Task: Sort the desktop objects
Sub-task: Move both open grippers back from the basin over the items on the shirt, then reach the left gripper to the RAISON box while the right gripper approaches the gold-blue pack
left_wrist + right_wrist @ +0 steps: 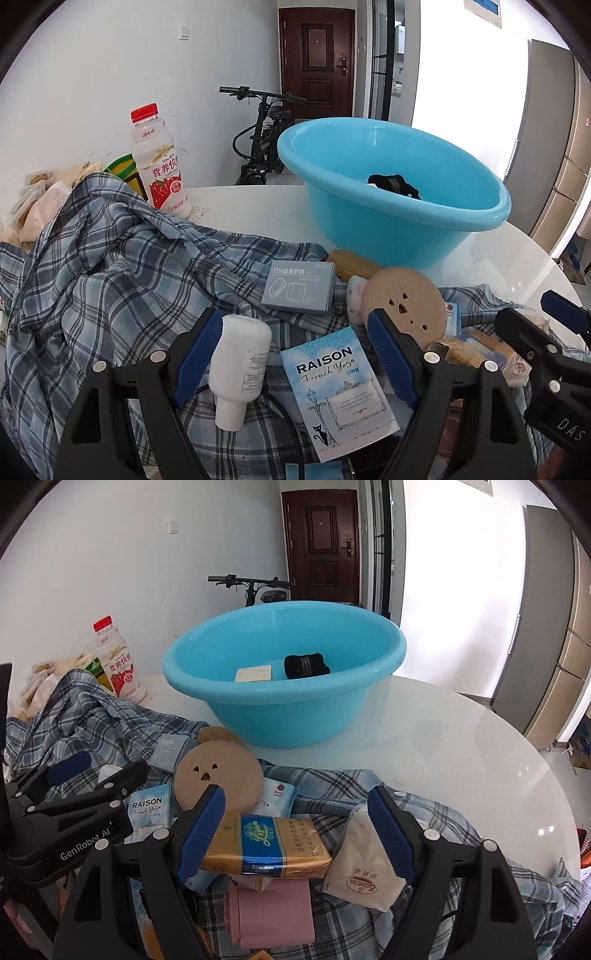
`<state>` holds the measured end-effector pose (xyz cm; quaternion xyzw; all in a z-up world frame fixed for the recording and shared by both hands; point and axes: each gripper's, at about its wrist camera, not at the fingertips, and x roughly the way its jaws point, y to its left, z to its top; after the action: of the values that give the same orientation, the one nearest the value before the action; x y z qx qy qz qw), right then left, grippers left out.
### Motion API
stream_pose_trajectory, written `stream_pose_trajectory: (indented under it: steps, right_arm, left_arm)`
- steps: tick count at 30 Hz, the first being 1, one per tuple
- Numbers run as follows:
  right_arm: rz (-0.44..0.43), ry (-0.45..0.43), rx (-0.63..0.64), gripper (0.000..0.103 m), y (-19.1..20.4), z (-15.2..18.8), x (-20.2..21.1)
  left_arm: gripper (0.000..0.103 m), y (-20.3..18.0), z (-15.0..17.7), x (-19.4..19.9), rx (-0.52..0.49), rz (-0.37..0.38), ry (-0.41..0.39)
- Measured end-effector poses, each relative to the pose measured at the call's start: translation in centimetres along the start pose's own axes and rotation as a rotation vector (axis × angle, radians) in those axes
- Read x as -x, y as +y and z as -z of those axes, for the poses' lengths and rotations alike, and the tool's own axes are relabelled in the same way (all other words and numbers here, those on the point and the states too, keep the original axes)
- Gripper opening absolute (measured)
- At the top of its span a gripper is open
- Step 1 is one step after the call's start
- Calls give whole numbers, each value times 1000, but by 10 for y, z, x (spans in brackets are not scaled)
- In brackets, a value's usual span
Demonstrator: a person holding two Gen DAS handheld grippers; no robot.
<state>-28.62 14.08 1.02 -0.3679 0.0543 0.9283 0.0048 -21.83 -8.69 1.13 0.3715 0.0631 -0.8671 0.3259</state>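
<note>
A blue basin (295, 716) stands on the white round table and holds a black cloth item (306, 665) and a cream box (253, 674); the basin also shows in the left wrist view (399, 225). My left gripper (291, 354) is open over a white bottle (238, 365) and a RAISON packet (338, 391) lying on a plaid shirt (110, 280). My right gripper (295, 834) is open around a gold-and-blue pack (266, 845), beside a cream sachet (364, 867). A round tan disc (218, 775) stands just behind.
A red-capped milk bottle (160, 162) stands at the back left by bags (40, 199). A grey-blue box (299, 291), a pink sleeve (273, 912) and small packets lie on the shirt. The bare table (461, 746) lies to the right. A bicycle (262, 136) stands beyond.
</note>
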Motion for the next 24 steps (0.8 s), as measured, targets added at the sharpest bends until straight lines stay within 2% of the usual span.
stream_pose_trajectory:
  steps: [3, 5, 10, 20, 24]
  right_arm:
    - [-4, -3, -3, 78, -1, 5, -1]
    - [-12, 7, -9, 78, -3, 9, -3]
    - [-25, 5, -14, 78, -3, 20, -1]
    - [11, -27, 5, 78, -3, 29, -5]
    - [31, -59, 55, 80, 0, 37, 2]
  left_arm:
    - [83, 1, 6, -2, 5, 11, 9]
    - [83, 2, 9, -1, -30, 52, -5]
    - [83, 0, 16, 6, -44, 50, -42]
    - [83, -10, 33, 2, -71, 84, -67]
    - [83, -21, 44, 2, -104, 94, -76]
